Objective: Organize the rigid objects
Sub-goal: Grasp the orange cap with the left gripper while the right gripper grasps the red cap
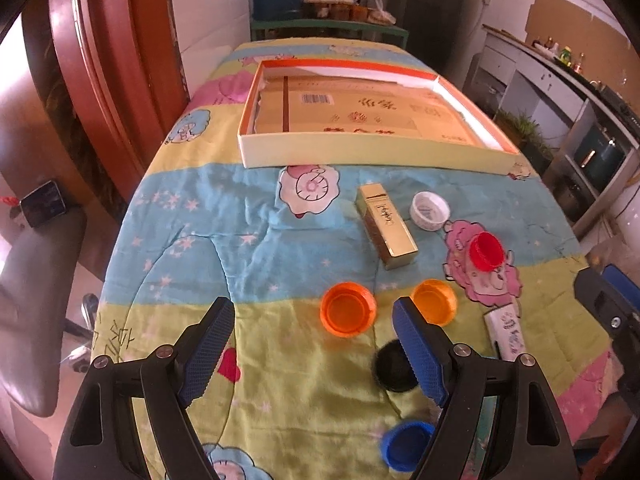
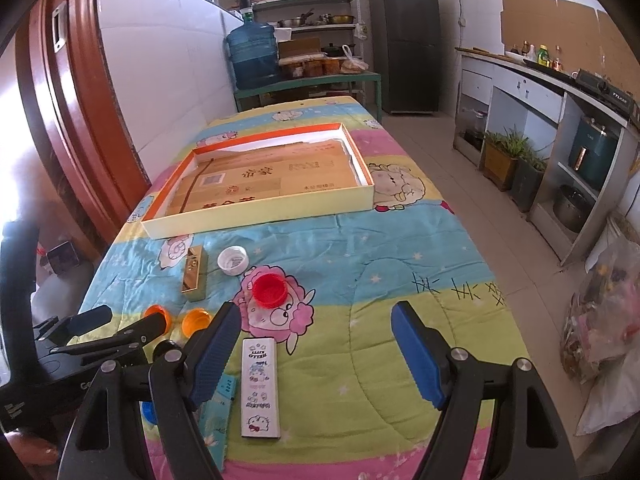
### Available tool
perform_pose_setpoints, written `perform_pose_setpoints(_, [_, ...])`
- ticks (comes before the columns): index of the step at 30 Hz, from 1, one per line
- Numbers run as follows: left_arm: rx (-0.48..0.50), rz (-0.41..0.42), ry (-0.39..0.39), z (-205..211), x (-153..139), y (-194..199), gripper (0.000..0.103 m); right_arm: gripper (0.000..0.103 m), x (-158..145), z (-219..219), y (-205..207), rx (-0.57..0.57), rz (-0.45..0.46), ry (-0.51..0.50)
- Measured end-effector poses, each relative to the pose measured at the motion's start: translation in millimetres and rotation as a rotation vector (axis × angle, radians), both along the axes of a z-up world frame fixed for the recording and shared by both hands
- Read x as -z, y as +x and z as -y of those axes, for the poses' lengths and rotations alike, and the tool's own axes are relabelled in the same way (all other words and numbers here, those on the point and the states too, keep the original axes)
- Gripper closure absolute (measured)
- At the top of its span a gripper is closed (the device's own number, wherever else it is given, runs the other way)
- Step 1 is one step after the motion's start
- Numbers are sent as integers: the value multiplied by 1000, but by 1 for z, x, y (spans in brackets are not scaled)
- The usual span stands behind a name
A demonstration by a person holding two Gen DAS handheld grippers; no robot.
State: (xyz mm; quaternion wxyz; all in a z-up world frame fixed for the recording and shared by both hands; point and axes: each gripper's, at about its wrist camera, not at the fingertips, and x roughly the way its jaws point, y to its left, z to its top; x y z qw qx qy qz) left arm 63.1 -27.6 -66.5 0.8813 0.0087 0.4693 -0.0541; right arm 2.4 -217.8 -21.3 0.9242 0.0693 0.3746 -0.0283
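A shallow open cardboard box [image 1: 360, 152] [image 2: 256, 220] lies at the far end of the quilt-covered table. Nearer lie a gold bar-shaped box [image 1: 386, 226] [image 2: 194, 274], a white cap [image 1: 429, 211] [image 2: 233, 260], a red cap [image 1: 486, 251] [image 2: 269, 289], two orange caps [image 1: 347, 314] [image 1: 435, 300], a black cap [image 1: 392, 366], a blue cap [image 1: 406, 444] and a white cartoon box [image 1: 507, 334] [image 2: 259, 388]. My left gripper [image 1: 314, 320] is open and empty above the orange caps. My right gripper [image 2: 316, 324] is open and empty, its left finger [image 2: 212, 354] beside the white box.
A teal packet [image 2: 218, 420] lies left of the white cartoon box. A chair with a phone [image 1: 42, 204] stands left of the table. A water jug, shelves and a fridge stand behind. Counters line the right wall.
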Motion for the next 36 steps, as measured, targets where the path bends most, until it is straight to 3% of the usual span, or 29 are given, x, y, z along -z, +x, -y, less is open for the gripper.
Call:
perform_pose_setpoints(2, [1, -17, 9, 0, 5, 4, 23, 26, 1, 1, 3, -1, -5, 2])
perform_pose_setpoints(4, [-2, -35, 6, -1, 9, 8, 33, 26, 2, 2, 6, -4, -7, 5])
perform_pose_setpoints(12, [14, -9, 28, 0, 14, 10, 36, 26, 7, -1, 21, -30, -26, 4])
perform_pose_setpoints(15, [-9, 3, 15, -6, 12, 10, 55, 26, 12, -4, 29, -51, -43, -14])
perform_pose_setpoints(18, [-27, 5, -9, -13, 11, 11, 65, 26, 21, -7, 39, -86, -73, -25])
perform_pose_setpoints(22, [-38, 6, -22, -16, 10, 12, 69, 29, 28, -16, 50, -132, -94, -55])
perform_pose_setpoints(31, [-34, 18, -59, -24, 11, 11, 73, 47, 51, -33, 69, -187, -155, -125])
perform_pose_setpoints(35, [-32, 23, -57, -24, 11, 11, 73, 73, 52, -31, 70, -187, -149, -104])
perform_pose_setpoints(36, [-34, 23, -63, -25, 11, 10, 73, 74, 52, -31, 70, -185, -151, -101])
